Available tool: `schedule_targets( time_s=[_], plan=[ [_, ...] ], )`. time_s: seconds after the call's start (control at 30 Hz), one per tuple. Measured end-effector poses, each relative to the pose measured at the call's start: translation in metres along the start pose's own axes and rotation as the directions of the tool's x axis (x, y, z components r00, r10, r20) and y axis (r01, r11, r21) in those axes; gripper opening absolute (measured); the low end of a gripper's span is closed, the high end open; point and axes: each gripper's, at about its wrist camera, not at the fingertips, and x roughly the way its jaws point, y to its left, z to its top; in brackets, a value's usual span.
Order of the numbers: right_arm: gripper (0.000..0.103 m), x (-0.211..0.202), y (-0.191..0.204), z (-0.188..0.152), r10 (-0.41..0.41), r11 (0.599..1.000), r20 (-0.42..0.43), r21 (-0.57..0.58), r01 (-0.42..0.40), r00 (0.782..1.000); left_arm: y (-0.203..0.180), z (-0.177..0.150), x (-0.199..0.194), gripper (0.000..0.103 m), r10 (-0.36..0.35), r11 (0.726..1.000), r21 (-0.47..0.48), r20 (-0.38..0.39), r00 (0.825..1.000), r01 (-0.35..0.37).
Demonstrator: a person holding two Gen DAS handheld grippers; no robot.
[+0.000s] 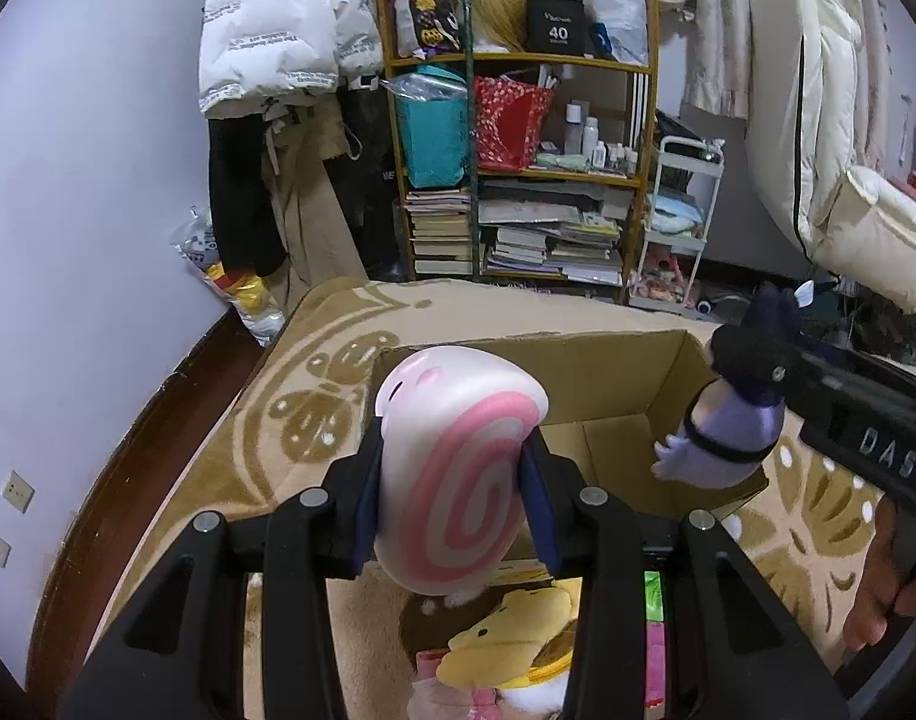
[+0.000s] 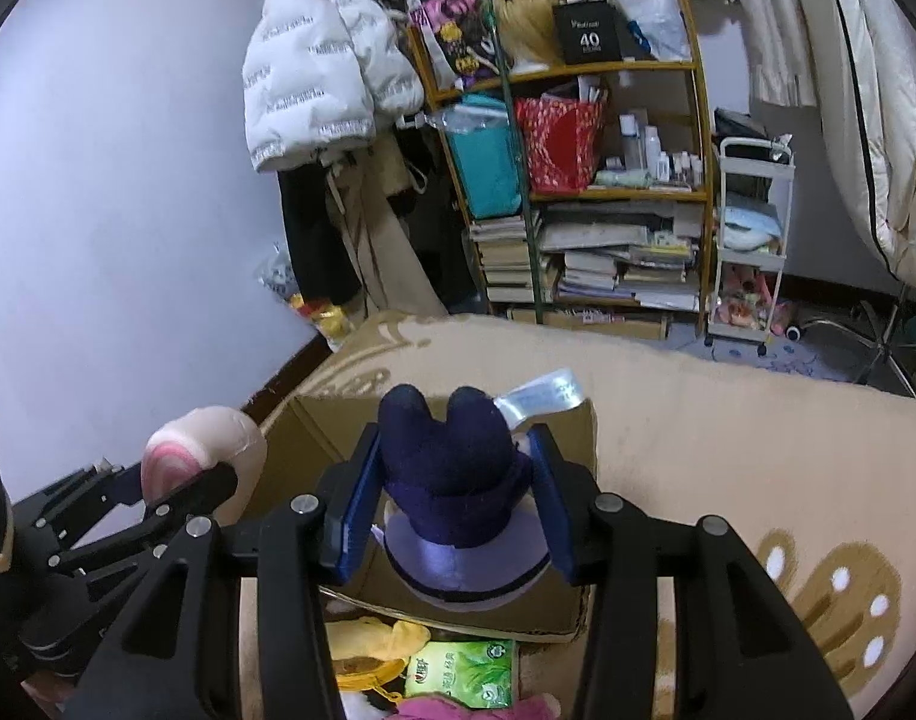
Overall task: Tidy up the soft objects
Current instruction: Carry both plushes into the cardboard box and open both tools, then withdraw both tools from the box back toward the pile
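Note:
My left gripper (image 1: 452, 480) is shut on a pink and white swirl plush (image 1: 452, 468) and holds it above the near edge of an open cardboard box (image 1: 608, 372). My right gripper (image 2: 452, 504) is shut on a purple plush with a dark navy hood (image 2: 458, 498) and holds it over the box (image 2: 314, 438). In the left wrist view that purple plush (image 1: 728, 438) hangs at the box's right wall. The swirl plush (image 2: 200, 450) shows at the left of the right wrist view.
The box stands on a beige carpet (image 2: 728, 420) with brown patterns. A yellow plush (image 1: 512, 636), a pink plush (image 2: 476, 708) and a green tissue pack (image 2: 464, 672) lie on the carpet below the grippers. A cluttered bookshelf (image 1: 518, 180), hanging coats and a white cart (image 1: 680, 216) stand behind.

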Motion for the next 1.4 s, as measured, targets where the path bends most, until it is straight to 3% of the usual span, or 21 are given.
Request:
schedule_targets(
  time_s=[0.3,0.5,0.6,0.7,0.77,0.93,1.17,1.4],
  plan=[
    [0.054,0.012,-0.009,-0.016,-0.013,1.000,-0.062,0.013,0.014,0.998,-0.011,-0.005,0.024,0.043,-0.019,1.000,0.016,-0.069,0.997,0.020],
    [0.056,0.012,-0.013,-0.017,-0.017,0.999,-0.075,0.030,0.019,0.997,-0.010,-0.008,0.028,0.054,-0.004,1.000,0.015,-0.066,0.998,0.005],
    [0.059,0.010,-0.016,-0.016,-0.006,0.999,-0.081,0.048,0.010,0.997,-0.005,-0.007,0.022,0.068,-0.007,1.000,-0.008,-0.044,0.999,0.007],
    [0.069,0.004,-0.014,-0.015,0.010,0.998,-0.076,0.057,-0.005,0.997,0.003,-0.003,0.012,0.079,-0.009,0.999,-0.031,-0.017,1.000,0.008],
    [0.083,-0.002,-0.012,-0.014,0.008,0.999,-0.060,0.046,-0.005,0.998,0.007,0.001,0.006,0.088,-0.001,0.999,-0.041,-0.003,1.000,0.000],
    [0.103,-0.023,-0.006,-0.009,-0.040,0.999,-0.021,0.034,0.041,0.999,0.014,0.008,-0.015,0.096,0.027,0.998,-0.062,0.021,0.999,-0.026],
    [0.103,-0.054,-0.001,-0.008,-0.067,0.998,-0.003,0.006,0.067,0.998,0.018,0.002,-0.061,0.099,0.087,0.996,-0.041,0.088,0.992,-0.083],
    [0.103,-0.084,0.001,-0.018,-0.047,0.999,0.024,0.004,0.047,0.999,0.018,-0.011,-0.099,0.099,0.066,0.997,-0.028,0.064,0.996,-0.065]
  ],
)
